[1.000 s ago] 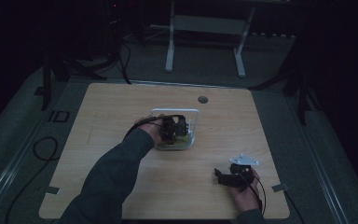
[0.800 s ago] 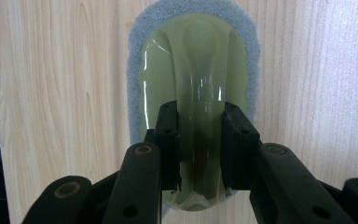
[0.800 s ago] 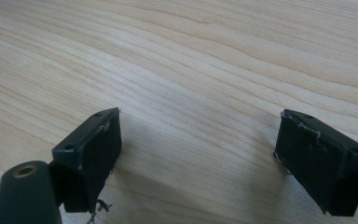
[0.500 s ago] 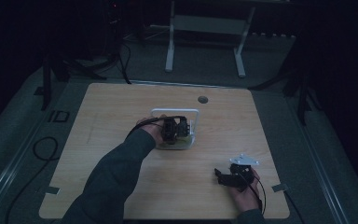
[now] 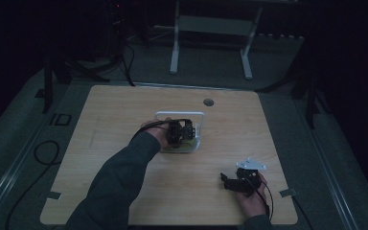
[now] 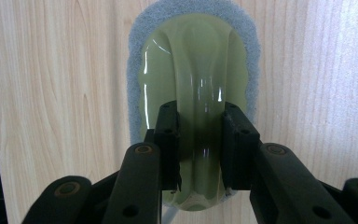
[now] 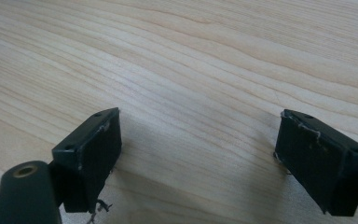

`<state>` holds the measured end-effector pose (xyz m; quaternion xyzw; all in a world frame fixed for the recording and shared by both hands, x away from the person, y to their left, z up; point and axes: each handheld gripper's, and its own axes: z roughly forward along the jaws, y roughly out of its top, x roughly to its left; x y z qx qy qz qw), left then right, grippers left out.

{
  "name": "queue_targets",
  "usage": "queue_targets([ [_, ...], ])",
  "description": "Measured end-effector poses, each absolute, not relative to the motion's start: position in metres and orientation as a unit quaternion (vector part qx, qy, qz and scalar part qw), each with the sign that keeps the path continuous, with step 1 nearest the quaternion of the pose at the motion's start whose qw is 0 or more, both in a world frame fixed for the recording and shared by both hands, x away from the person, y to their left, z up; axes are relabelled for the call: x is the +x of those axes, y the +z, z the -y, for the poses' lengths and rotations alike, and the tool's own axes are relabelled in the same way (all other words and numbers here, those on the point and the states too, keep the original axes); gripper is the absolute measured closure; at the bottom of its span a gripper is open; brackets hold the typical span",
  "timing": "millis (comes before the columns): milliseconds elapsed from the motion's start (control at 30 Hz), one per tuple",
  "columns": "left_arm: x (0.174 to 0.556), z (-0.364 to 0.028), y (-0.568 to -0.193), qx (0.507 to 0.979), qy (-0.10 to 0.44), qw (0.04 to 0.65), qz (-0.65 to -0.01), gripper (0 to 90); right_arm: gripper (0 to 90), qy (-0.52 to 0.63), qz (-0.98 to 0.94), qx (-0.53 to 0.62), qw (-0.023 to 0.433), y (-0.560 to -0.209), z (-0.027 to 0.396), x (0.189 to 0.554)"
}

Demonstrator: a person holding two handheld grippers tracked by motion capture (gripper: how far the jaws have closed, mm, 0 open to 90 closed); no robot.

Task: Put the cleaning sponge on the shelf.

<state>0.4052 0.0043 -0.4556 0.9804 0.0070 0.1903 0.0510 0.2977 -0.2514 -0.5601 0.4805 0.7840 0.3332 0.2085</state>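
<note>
I'm counting one green-handled scrubbing pad (image 6: pixel 200 93), one white tray (image 5: pixel 199 117), two grippers (image 5: pixel 184 132) (image 5: pixel 230 182), one wooden table (image 5: pixel 124 115).

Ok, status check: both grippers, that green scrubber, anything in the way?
Left gripper shut on the green scrubber's raised handle, over the white tray. Right gripper open, empty, low over bare table. Nothing in the way.

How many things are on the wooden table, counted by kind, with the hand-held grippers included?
Black two-jaw grippers: 2 (left gripper, right gripper)
Olive-green plastic scrubber with grey sponge pad: 1
White square tray: 1
Total: 4
</note>
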Motion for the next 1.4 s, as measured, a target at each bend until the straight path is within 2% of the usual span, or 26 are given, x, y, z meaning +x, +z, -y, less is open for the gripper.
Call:
queue_targets([
  [1200, 0.413, 0.005, -0.468, 0.968, 0.248, 0.028, -0.01, 70.7, 14.0, 0.333, -0.785, 0.479, 0.208, -0.56, 0.251, 0.297],
  [1400, 0.411, 0.004, -0.464, 0.968, 0.246, 0.039, -0.013, 66.8, 14.0, 0.333, -0.785, 0.479, 0.208, -0.56, 0.251, 0.297],
])
